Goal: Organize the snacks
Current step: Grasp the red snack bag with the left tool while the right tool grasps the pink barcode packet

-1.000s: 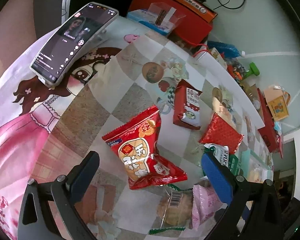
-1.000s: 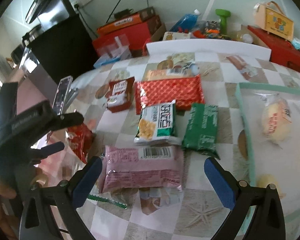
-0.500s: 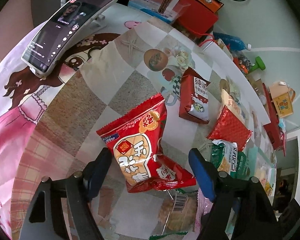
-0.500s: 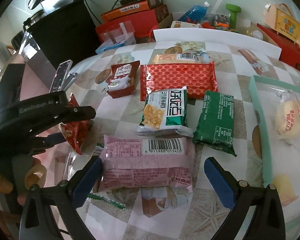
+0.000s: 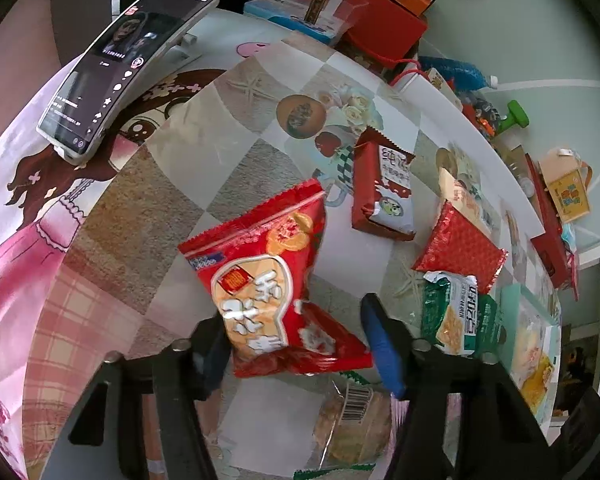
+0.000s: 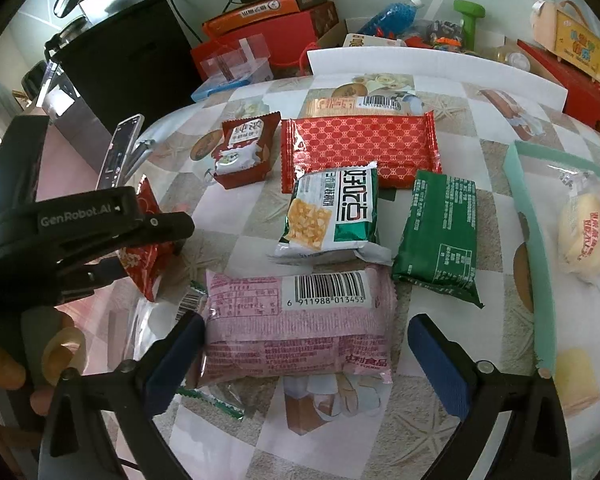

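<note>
The left claw (image 5: 296, 344) has just been closing its jaws around the red snack bag (image 5: 268, 280), and from where I stand the blue pads now pinch the crinkled lower end of it, so the bag stands tilted up off the counter (image 5: 172, 216) rather than lying flat; I take that as the start of a lift toward wherever it belongs. The bag is glossy foil with a zigzag crimped seal along its top edge, puffed and soft enough to buckle where it is squeezed. The right claw (image 6: 308, 356) hangs with its jaws spread wide on either side of the pink packet (image 6: 296, 328), which lies face down with its barcode up; the pads look clear of the wrapper, and they have just been narrowing a little, which I read as lining up the next pick. That packet is a matte, pillow-shaped wrap with serrated ends. Beyond it lie a green and white packet (image 6: 332, 212), a dark green flat pack (image 6: 440, 232) and a long red patterned wrapper (image 6: 360, 148), set roughly side by side, probably so each can be taken singly. To the right a pale green tray (image 6: 528, 240) already holds yellow cakes, likely the sorting spot. A phone (image 5: 128, 64) leans on a stand at the counter's far side.
</note>
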